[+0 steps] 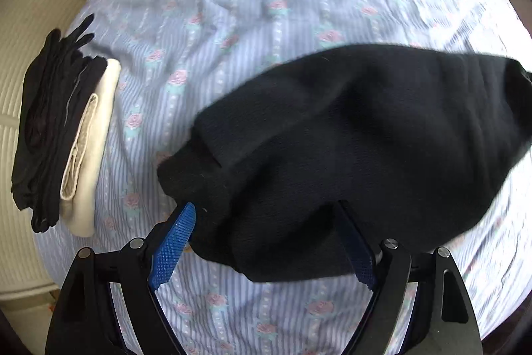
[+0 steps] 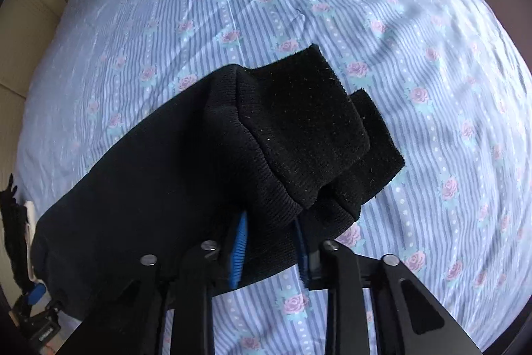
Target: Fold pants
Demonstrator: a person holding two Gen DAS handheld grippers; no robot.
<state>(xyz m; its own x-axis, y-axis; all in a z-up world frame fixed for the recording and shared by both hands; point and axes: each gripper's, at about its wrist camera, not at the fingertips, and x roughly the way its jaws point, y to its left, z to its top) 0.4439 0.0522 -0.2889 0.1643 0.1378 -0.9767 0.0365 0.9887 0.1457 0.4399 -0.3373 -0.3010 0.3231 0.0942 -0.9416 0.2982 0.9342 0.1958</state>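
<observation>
Black pants (image 1: pixel 349 138) hang folded above the bed, stretched between the two grippers. In the left wrist view my left gripper (image 1: pixel 266 222) has its blue-padded fingers (image 1: pixel 176 242) wide apart, with the cloth draped between and over them; no pinch shows. In the right wrist view my right gripper (image 2: pixel 271 235) is shut on the pants (image 2: pixel 199 172) near the ribbed cuffs (image 2: pixel 309 128), which flop forward past the fingers. The left gripper (image 2: pixel 33 298) shows at the lower left of that view.
A bed with a blue striped, rose-patterned sheet (image 1: pixel 249 5) fills both views. A pile of folded clothes, black (image 1: pixel 46 122) and cream (image 1: pixel 89 148), lies at the bed's left edge. Beige floor (image 1: pixel 20 22) lies beyond.
</observation>
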